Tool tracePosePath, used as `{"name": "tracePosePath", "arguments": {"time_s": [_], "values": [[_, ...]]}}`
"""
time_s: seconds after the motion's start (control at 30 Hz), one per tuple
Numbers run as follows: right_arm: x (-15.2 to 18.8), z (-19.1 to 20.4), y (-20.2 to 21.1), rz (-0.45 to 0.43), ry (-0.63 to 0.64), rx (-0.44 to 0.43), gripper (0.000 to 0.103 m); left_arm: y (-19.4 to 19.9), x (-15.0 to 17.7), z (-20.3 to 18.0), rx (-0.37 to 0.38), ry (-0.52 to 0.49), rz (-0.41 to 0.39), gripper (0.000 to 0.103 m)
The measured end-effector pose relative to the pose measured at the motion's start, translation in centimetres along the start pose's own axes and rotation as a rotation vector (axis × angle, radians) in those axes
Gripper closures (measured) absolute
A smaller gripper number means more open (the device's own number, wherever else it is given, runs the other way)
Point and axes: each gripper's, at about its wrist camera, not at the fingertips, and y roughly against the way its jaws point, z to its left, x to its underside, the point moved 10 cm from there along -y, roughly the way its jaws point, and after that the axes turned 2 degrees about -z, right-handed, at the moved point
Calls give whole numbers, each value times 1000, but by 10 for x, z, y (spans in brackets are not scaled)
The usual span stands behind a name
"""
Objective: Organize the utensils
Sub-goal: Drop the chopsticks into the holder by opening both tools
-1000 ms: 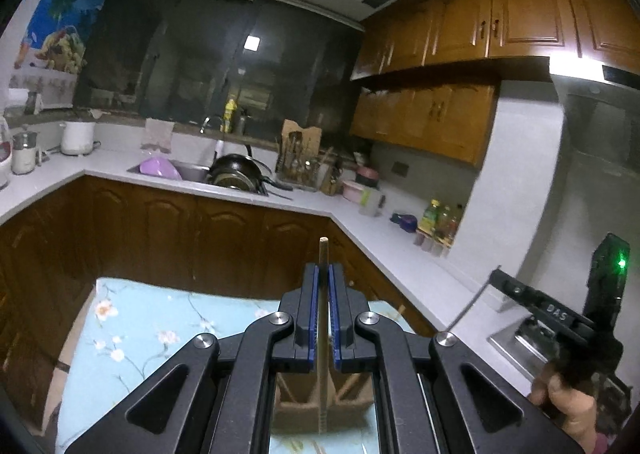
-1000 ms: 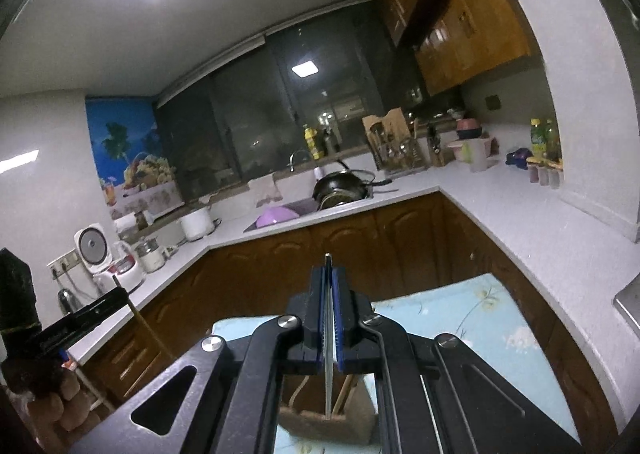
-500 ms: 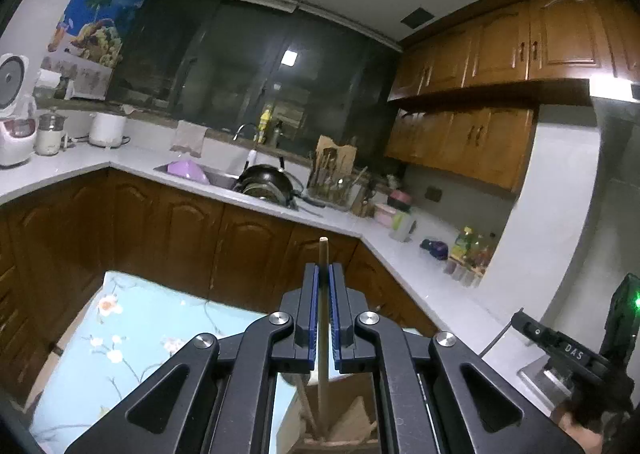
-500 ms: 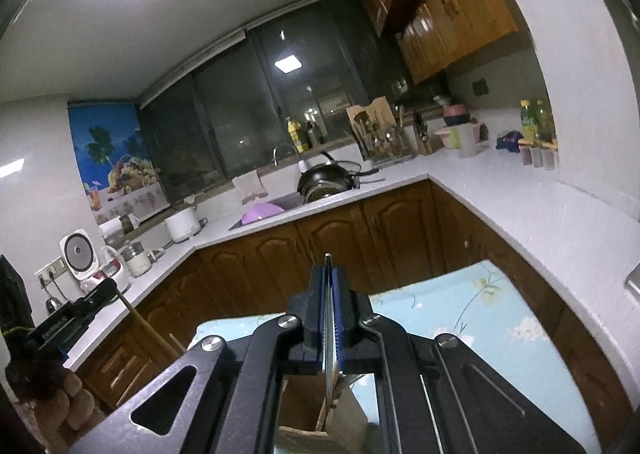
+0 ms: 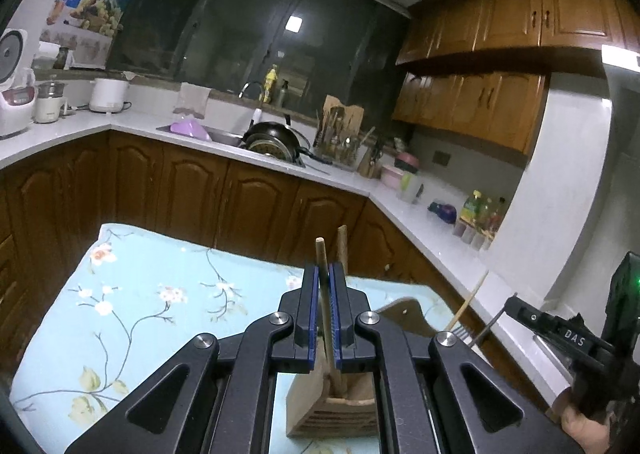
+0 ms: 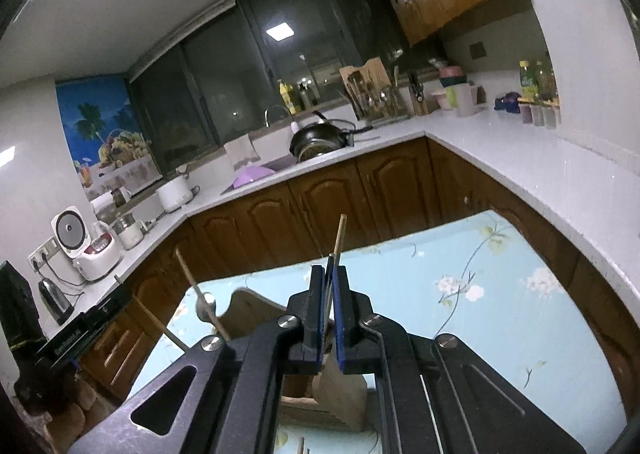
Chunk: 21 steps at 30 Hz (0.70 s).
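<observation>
A wooden stick (image 5: 323, 274) is pinched upright between the nearly closed fingers of the left gripper (image 5: 324, 318), directly above the wooden holder (image 5: 332, 410) on the flowered cloth (image 5: 140, 294) — presumably so it can drop straight in. A thin metal utensil (image 6: 329, 286) is likewise clamped in the right gripper (image 6: 329, 318) over the same holder — its working end is hidden.
</observation>
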Motion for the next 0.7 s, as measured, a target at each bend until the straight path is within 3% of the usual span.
{"name": "tracePosePath", "arguments": {"time_s": [0.47,0.57,0.6,0.63,0.7], "values": [[4,1,-5,25,1,-2,99,1,-13,7,-1,-5,11,99],[4,0,-5,29,-17,-20,92,3,-7,10,2,6,39,98],[4,-1,-4,26,-25,-28,83,3,-5,10,-2,6,43,94],[3,-1,-1,18,-36,-38,60,4,-6,10,0,7,43,90],[1,-2,7,-14,-48,-49,33,9,-10,12,-8,15,29,63]]}}
